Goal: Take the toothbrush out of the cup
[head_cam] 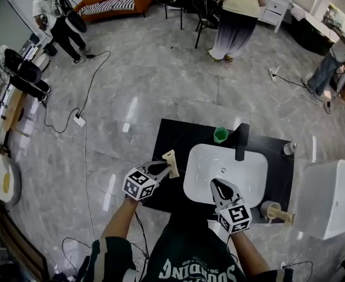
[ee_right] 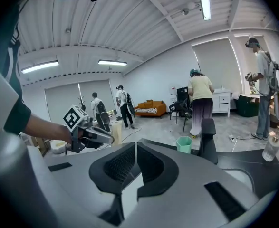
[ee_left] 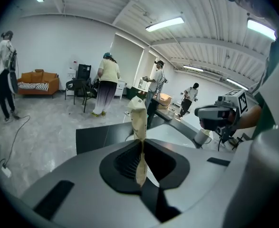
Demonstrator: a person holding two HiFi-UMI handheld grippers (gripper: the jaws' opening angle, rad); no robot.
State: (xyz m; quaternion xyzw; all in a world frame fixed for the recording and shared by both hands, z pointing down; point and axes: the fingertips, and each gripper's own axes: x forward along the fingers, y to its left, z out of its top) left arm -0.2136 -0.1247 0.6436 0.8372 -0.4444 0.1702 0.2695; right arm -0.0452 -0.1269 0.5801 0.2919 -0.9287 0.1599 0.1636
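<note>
My left gripper (head_cam: 167, 168) (ee_left: 141, 144) is shut on a pale beige toothbrush (head_cam: 171, 161) (ee_left: 138, 120), which stands upright with its wider end sticking up past the jaws. It hangs over the left part of the black counter (head_cam: 172, 137), beside the white sink (head_cam: 198, 157). A green cup (head_cam: 220, 134) (ee_right: 184, 144) stands at the counter's back, left of the black faucet (head_cam: 241, 140). My right gripper (head_cam: 215, 184) (ee_right: 134, 148) is over the sink's front edge, jaws together, with nothing between them.
A beige cup (head_cam: 270, 209) (ee_left: 202, 137) with a wooden handle lies at the counter's front right. A small bottle (head_cam: 288, 148) stands at the back right. A white cabinet (head_cam: 331, 198) is to the right. Several people and floor cables (head_cam: 84, 128) are beyond.
</note>
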